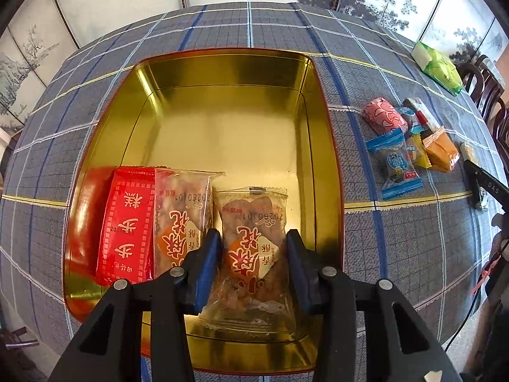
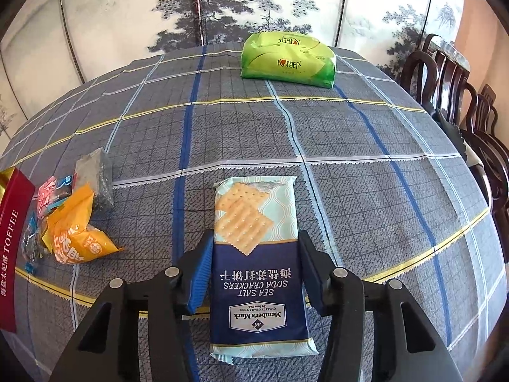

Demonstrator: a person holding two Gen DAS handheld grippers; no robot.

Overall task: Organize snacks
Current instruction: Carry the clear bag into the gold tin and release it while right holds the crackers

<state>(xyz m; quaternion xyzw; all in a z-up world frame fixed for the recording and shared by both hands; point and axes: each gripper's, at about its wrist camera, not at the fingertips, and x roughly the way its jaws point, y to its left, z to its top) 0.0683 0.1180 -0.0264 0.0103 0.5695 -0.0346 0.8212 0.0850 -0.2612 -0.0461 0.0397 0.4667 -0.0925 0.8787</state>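
Nearest the left wrist camera, the left tongs (image 1: 253, 254) stand spread on either side of a clear pastry packet (image 1: 251, 248) with orange lettering; whether the blue pads touch its sides I cannot tell. The packet lies in the gold tin (image 1: 321, 146), toward its 6 o'clock wall. At its 9 o'clock sit a second clear packet (image 1: 183, 219) and then a red packet (image 1: 127, 222), side by side in a row.

The right tongs (image 2: 254, 270) likewise straddle a soda cracker pack (image 2: 257, 254) lying flat on the checked table (image 2: 366, 191), jaws close beside its edges; a firm pinch cannot be confirmed.

The step in hand looks like seating the pastry packet in the row. To do it well, set it flat and parallel to its neighbours, edge to edge, then part the jaws fully and lift straight back so the wrapper is not dragged. The crackers are probably next; grip them mid-body and lightly, since they will crush.

Only the left view shows the tin's inside and its bare far half. It also shows the loose snack pile (image 1: 404, 140) at 2 o'clock. Only the right view shows the cracker pack, the tin's red outer wall marked TOFFEE at 9 o'clock, and the green tissue pack (image 2: 288, 59) at 12 o'clock in full.
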